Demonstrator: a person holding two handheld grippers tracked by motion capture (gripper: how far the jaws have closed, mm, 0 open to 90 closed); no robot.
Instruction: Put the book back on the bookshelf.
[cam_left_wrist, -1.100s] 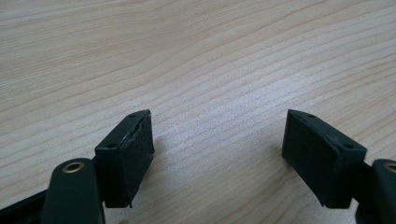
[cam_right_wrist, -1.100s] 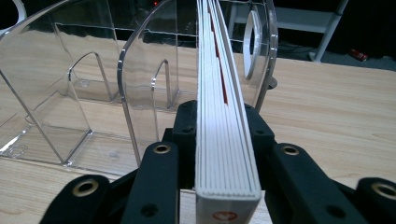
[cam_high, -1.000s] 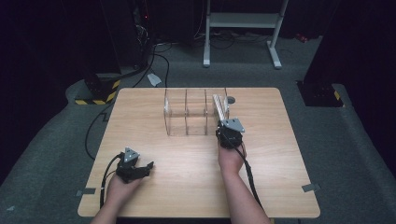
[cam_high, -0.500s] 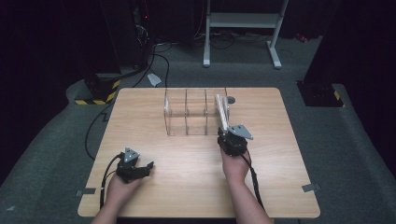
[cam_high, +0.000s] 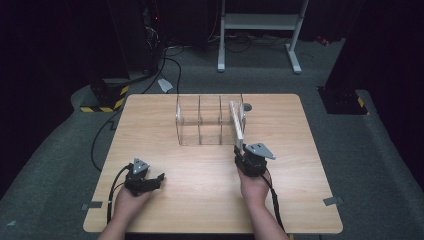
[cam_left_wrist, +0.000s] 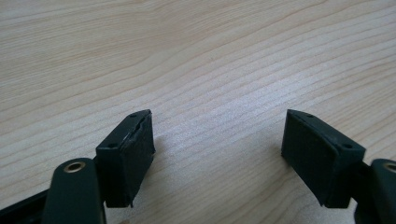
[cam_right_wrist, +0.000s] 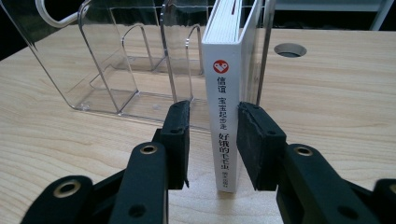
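A thin white book (cam_right_wrist: 223, 70) stands upright in the right-hand slot of a clear acrylic rack (cam_right_wrist: 116, 60), its spine with a red logo facing me. My right gripper (cam_right_wrist: 214, 140) straddles the spine: the right pad (cam_right_wrist: 254, 140) sits at the book's edge, while a sliver of gap shows beside the left pad (cam_right_wrist: 180, 140). Its jaws have just been closing around the book. In the high view the book (cam_high: 236, 122) reaches from the rack (cam_high: 200, 120) to the right gripper (cam_high: 241, 151). My left gripper (cam_high: 156, 178) rests open at the front left, its jaws (cam_left_wrist: 217, 140) holding nothing.
The wooden table (cam_high: 300, 165) has a round cable hole (cam_high: 247, 107) just behind the rack. The rack's left and middle slots hold nothing. Beyond the table's far edge there are cables and a white stand (cam_high: 260, 22) on the dark floor.
My right gripper has drawn back from the rack toward the person, and more of the book's near end now shows. The left gripper has stayed put.
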